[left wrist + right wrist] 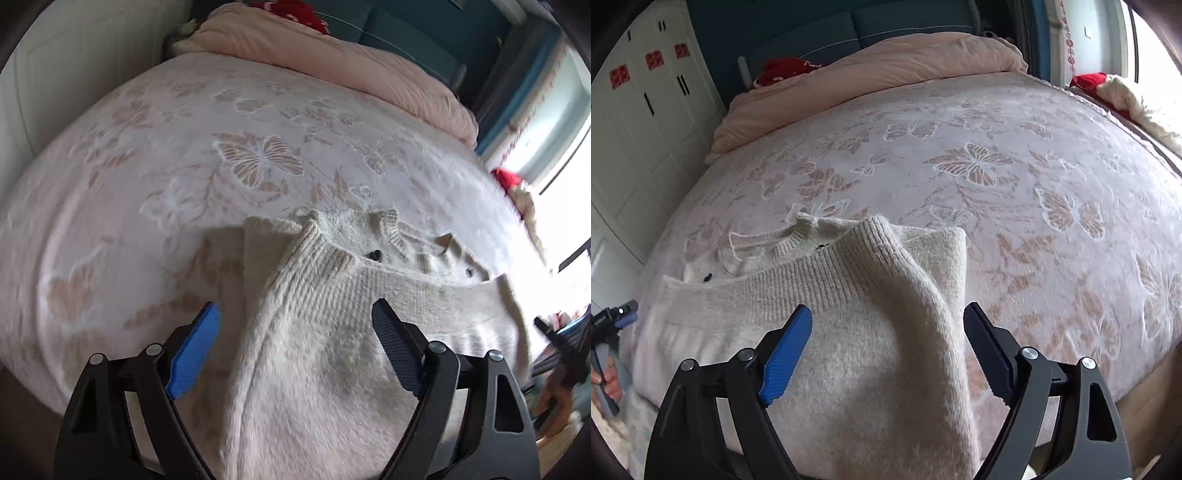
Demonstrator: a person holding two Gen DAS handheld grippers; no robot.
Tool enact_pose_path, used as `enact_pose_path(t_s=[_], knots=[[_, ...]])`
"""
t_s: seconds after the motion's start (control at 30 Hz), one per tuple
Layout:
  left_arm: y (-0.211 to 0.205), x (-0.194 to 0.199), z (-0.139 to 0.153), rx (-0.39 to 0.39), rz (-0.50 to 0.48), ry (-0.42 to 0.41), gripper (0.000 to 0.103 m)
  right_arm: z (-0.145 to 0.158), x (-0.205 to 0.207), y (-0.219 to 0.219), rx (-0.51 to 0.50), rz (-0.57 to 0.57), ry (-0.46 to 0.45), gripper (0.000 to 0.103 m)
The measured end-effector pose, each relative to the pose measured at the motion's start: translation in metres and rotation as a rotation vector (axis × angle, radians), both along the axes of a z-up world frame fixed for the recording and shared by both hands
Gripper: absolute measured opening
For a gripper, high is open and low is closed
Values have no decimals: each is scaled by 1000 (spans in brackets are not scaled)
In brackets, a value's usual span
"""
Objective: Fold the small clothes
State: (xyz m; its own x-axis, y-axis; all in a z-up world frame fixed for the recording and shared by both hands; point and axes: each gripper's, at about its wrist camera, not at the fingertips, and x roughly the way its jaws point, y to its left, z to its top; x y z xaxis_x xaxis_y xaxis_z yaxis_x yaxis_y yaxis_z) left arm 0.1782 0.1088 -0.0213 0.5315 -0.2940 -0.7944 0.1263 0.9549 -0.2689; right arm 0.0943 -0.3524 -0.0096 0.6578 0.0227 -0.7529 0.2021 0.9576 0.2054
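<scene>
Sweater [314, 332] lies cream and half-folded on the butterfly bedspread [147, 166], and we hover both grippers over it: left gripper [295, 325] spread wide, right gripper [888, 325] likewise, neither pinching the knit.

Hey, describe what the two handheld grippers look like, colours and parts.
Both match: the left gripper and right gripper have black angular linkage arms with silver pivot bolts. Each carries one bright blue ribbed pad and one dark navy ribbed pad. No cables or sleeves show.
</scene>
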Motion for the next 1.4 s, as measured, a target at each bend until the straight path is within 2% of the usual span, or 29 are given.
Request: enact_pose_path(t_s=[0.07,0.13,0.17,0.2,0.23,0.27,0.3,0.33,0.37,0.4,0.5,0.57,0.67,0.7,0.77,0.83,0.93,0.97,1.0,1.03,1.07,1.1,1.13,1.2,1.3,1.37,1.4], knots=[[-7,15,-10,14,1,18,82,-6,15,-1,12,6,18,82],[-10,31,-22,-22,1,77,80,-11,28,-4,48,-2,32,82],[-13,36,-26,-44,-19,101,60,-14,34,-6,66,-8,36,82],[-19,40,-30,-62,-53,129,49,-17,40,-8,93,-12,40,82],[-22,42,-33,-46,-61,147,35,-21,45,-9,127,-16,46,82],[-24,42,-34,-18,-55,147,15,-25,48,-8,157,-17,52,64],[-24,40,-34,6,-43,139,12,-28,50,-8,185,-6,57,36],[-20,38,-31,-5,-34,136,11,-31,52,-6,205,-1,83,8],[-16,35,-25,-26,-18,128,10,-28,49,-4,220,-3,77,7],[-10,30,-12,-54,-7,107,10,-16,41,-1,227,5,28,6],[-3,18,36,-97,-19,33,10,34,24,4,190,23,-99,6],[-6,20,67,-101,-29,-16,10,76,18,-2,179,20,-205,6],[-12,42,100,-87,-14,-82,10,107,27,-21,159,-16,-283,6],[-13,54,102,-75,1,-98,10,107,36,-28,153,-37,-282,6],[-20,80,92,-62,-3,-80,11,85,56,-45,169,-71,-231,6],[-31,108,57,-11,1,-10,12,36,86,-57,193,-90,-100,7],[-44,133,-25,113,40,135,14,-42,111,-58,183,-124,128,12],[-44,133,-40,148,54,169,13,-50,109,-57,169,-135,145,13],[-40,129,-55,163,72,194,13,-47,102,-56,176,-141,114,16],[-34,123,-55,127,87,179,14,-37,91,-54,185,-154,65,20],[-26,113,-48,92,110,152,15,-26,81,-52,174,-167,33,33],[-21,106,-40,87,119,141,14,-14,71,-48,158,-173,-3,36],[-18,98,-32,75,122,131,14,0,60,-40,152,-148,-50,36],[-16,79,-12,37,126,87,15,12,49,-20,137,-92,-75,36],[-35,58,3,-14,88,62,25,4,52,23,137,13,-37,36],[-57,52,-4,-19,45,86,29,-19,61,53,100,75,36,35],[-70,49,-14,9,18,107,30,-31,64,60,89,87,77,30]])
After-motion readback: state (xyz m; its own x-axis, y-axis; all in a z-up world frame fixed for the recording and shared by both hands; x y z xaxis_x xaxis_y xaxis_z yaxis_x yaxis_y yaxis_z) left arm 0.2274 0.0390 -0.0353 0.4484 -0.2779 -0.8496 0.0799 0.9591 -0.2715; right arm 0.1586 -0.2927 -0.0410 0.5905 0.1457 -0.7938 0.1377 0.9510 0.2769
